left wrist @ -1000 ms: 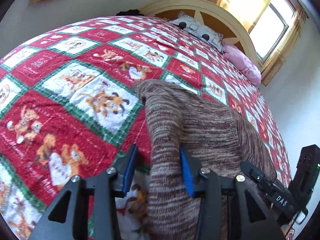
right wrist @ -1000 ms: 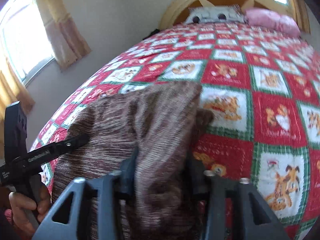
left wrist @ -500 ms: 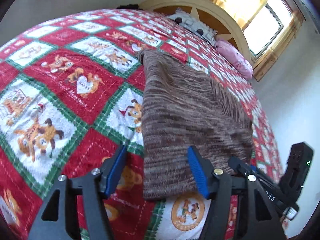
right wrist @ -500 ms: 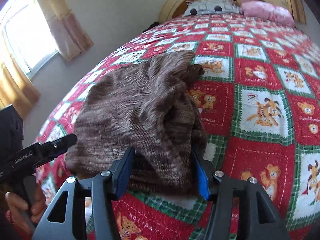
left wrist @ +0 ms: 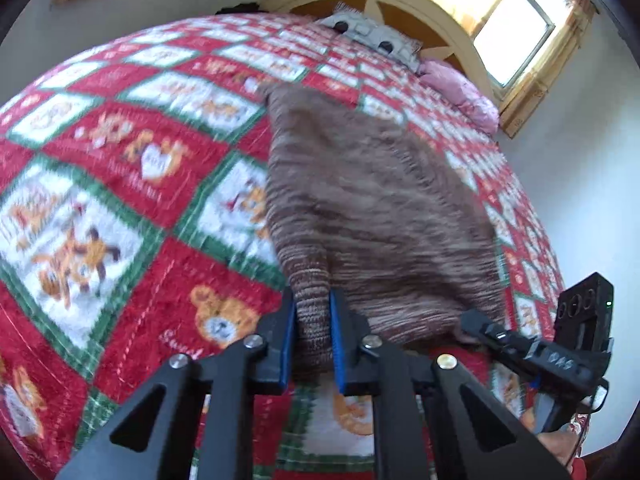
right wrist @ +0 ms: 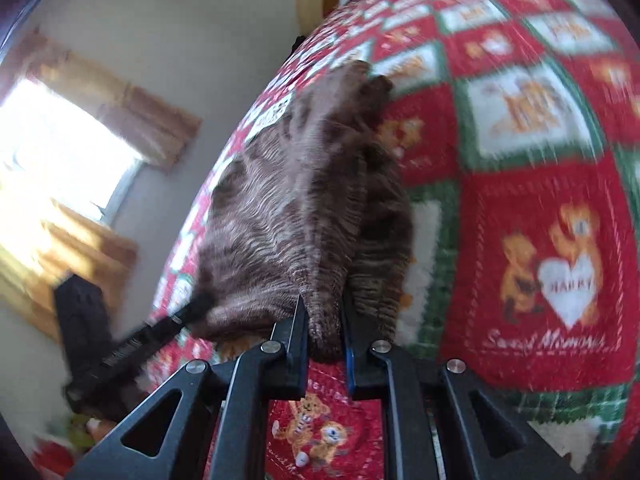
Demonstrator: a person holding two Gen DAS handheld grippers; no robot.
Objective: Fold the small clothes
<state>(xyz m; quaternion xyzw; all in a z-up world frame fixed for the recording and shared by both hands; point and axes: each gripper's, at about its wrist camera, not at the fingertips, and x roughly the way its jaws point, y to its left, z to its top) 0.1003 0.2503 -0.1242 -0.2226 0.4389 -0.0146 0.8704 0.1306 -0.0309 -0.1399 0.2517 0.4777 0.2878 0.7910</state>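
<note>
From the left wrist, we see our left claw point(left wrist: 312, 336), just closed, pinching the near corner of the brown striped knit garment point(left wrist: 372, 208) lying on the red-and-green teddy-bear quilted bed point(left wrist: 120, 184); open quilt spreads leftward. From the right wrist, our right claw point(right wrist: 325, 336), also just closed, clamps the garment's point(right wrist: 304, 208) near edge; bare quilt point(right wrist: 532, 220) lies rightward.

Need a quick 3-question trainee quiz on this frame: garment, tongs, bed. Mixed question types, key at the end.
1. True or false: the left tongs and the right tongs are both shut on the near hem of the brown knit garment.
2. Which lies nearest the headboard: A. the grey pillow B. the garment C. the left tongs?
3. Fill in: the garment lies on a red, green and white ____ printed with teddy bears.

Key: 1 true; 2 A; 3 quilt.
</note>
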